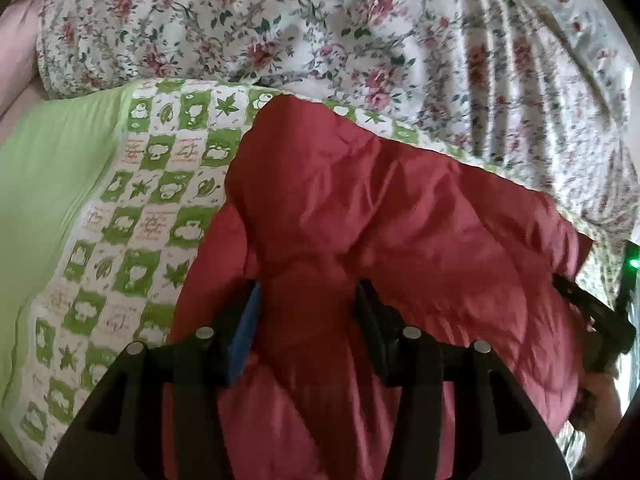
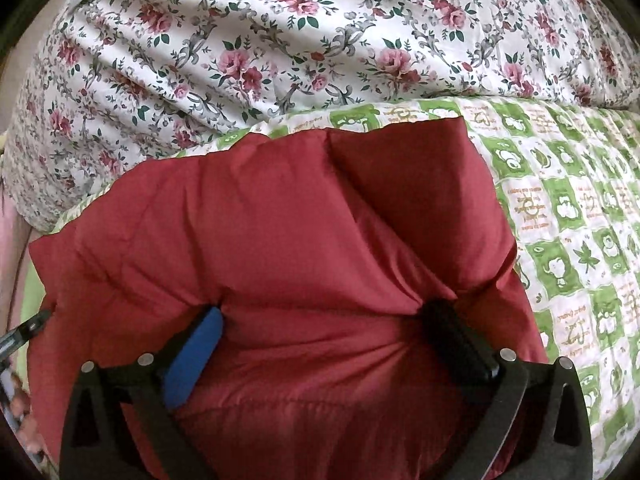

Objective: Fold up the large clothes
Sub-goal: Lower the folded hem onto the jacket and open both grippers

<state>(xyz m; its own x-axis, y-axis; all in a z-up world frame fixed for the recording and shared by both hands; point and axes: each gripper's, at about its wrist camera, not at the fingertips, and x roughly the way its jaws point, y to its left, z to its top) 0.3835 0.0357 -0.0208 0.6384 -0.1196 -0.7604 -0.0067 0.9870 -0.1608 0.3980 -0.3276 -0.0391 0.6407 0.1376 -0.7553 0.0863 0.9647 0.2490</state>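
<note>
A puffy red padded jacket (image 1: 360, 220) lies bunched on the bed; it also fills the right wrist view (image 2: 280, 220). My left gripper (image 1: 308, 300) has its fingers pressed into a thick roll of the jacket, with fabric bulging between them. My right gripper (image 2: 320, 316) has its fingers spread wide and pressed into the jacket, with padding swelling between them. The right gripper's body shows at the right edge of the left wrist view (image 1: 600, 320). The jacket's underside and sleeves are hidden.
A green-and-white checked quilt (image 1: 132, 208) with leaf and cartoon prints covers the bed under the jacket, also in the right wrist view (image 2: 568, 200). A heaped floral duvet (image 1: 320, 28) lies behind it (image 2: 280, 40). A plain green sheet (image 1: 44, 184) lies at left.
</note>
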